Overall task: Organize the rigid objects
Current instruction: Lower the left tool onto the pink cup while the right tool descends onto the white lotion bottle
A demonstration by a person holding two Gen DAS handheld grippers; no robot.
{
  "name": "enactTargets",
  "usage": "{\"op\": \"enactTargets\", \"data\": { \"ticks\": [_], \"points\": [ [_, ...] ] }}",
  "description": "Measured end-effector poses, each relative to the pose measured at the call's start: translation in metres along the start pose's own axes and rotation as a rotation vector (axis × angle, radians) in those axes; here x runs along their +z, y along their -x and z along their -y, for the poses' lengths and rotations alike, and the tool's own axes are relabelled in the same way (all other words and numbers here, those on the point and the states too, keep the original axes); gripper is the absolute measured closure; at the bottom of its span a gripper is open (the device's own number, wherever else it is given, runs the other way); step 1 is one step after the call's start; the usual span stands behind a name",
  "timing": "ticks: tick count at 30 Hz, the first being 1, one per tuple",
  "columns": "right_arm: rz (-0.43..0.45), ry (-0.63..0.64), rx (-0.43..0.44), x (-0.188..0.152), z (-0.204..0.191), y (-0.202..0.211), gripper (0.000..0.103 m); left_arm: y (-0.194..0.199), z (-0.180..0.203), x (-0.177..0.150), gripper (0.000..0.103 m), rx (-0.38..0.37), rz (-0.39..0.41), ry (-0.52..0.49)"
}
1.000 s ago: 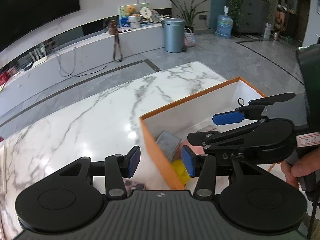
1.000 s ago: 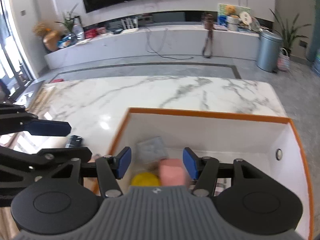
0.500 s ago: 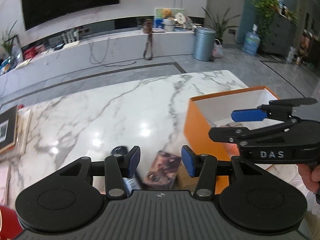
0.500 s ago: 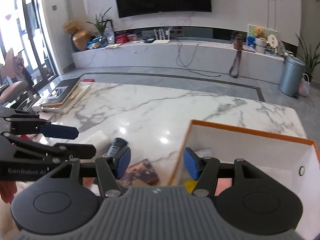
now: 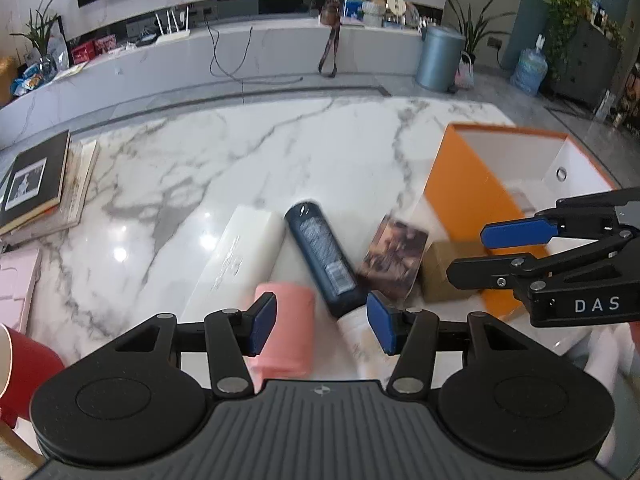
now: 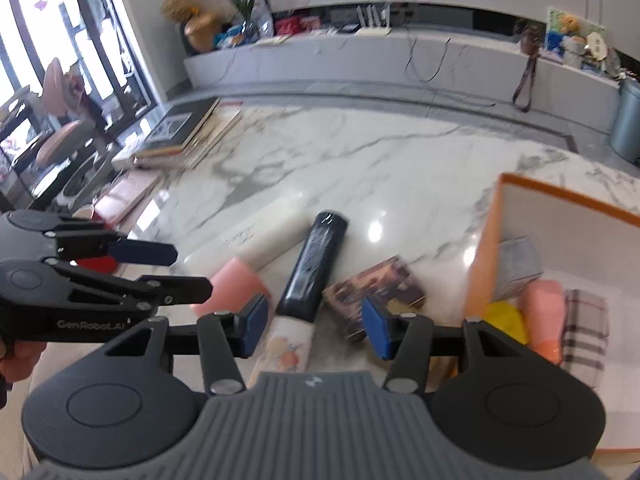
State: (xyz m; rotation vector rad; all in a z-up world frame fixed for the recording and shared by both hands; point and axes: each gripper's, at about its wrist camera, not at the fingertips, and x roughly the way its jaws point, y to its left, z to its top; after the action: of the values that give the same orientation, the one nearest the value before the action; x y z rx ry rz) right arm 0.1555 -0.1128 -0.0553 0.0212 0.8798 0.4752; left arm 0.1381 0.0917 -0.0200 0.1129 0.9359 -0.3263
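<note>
A: Where were the loose items?

B: On the marble table (image 5: pixel 280 152), just left of the orange box (image 5: pixel 460 184): white block (image 5: pixel 244 248), dark bottle (image 5: pixel 320 256) w/ its pale end toward the camera, pink block (image 5: pixel 284 320), printed packet (image 5: pixel 394 256), brown carton (image 5: pixel 448 276) against the box wall. A few items already sat inside the box.

A: Grippers?

B: Left gripper (image 5: pixel 322 328) empty, about half-wide, jaws opening; pink block and the bottle's end lay below and between the pads. Right gripper (image 6: pixel 314 320) also empty, half-wide, jaws closing over the bottle's pale end, nothing pressed yet.

A: How to do the pick well?

B: Judged: one item per gripper. Left takes the pink block across its short sides, right the bottle mid-body, not the end. Items touch, so come down square, lift straight, don't drag neighbours. Frames blurred; exact contact unclear.
</note>
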Motion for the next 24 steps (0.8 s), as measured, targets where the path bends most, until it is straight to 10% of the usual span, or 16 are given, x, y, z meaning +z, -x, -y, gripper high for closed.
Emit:
{"op": "enactTargets", "data": {
  "ticks": [24],
  "points": [
    [-0.228,-0.012,0.021,-0.021,-0.017,-0.078,0.055,-0.066,-0.006,-0.015,0.043,0.093,-0.145,-0.121]
  ]
}}
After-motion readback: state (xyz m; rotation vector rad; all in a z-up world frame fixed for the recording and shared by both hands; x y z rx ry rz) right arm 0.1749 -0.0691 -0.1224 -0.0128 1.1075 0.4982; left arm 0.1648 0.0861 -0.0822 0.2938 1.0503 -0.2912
